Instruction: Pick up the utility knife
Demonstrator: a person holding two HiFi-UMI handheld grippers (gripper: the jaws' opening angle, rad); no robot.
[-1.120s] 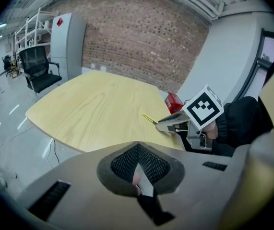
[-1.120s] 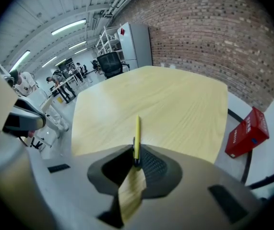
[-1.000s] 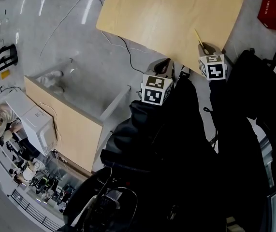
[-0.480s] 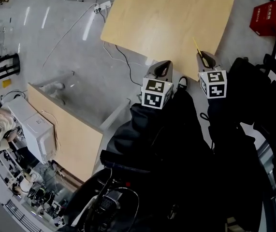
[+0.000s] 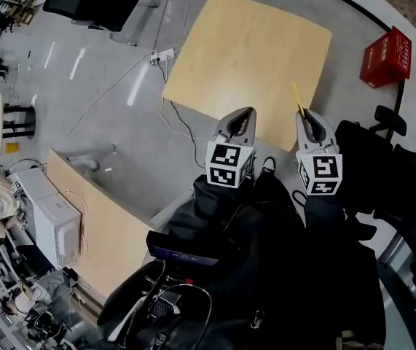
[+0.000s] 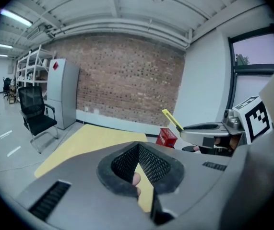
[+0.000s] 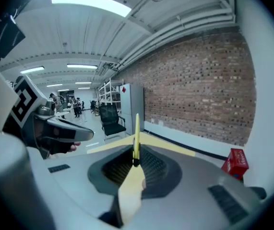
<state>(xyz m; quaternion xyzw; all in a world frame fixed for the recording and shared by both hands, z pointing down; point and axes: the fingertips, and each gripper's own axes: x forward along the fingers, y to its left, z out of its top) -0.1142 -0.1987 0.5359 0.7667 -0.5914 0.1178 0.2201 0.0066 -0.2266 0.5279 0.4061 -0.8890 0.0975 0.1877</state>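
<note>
The yellow utility knife (image 5: pixel 296 96) sticks out forward from my right gripper (image 5: pixel 307 117), which is shut on it and held in the air near the light wooden table (image 5: pixel 251 49). In the right gripper view the knife (image 7: pixel 137 135) stands straight up from the closed jaws of the right gripper (image 7: pixel 135 163). My left gripper (image 5: pixel 242 117) hovers beside it on the left, shut with nothing in it. In the left gripper view the left gripper (image 6: pixel 140 163) has its pads together, and the right gripper (image 6: pixel 208 128) shows with the knife (image 6: pixel 172 120) angled up and away.
A red crate (image 5: pixel 385 57) stands on the floor right of the table. A black chair (image 5: pixel 95 2) is at the far left, with a power strip (image 5: pixel 160 55) and cables on the grey floor. A second wooden desk (image 5: pixel 98 217) lies at the lower left.
Both grippers have risen away from the table's near edge, and the table now looks smaller and farther off. The knife stays in the right gripper.
</note>
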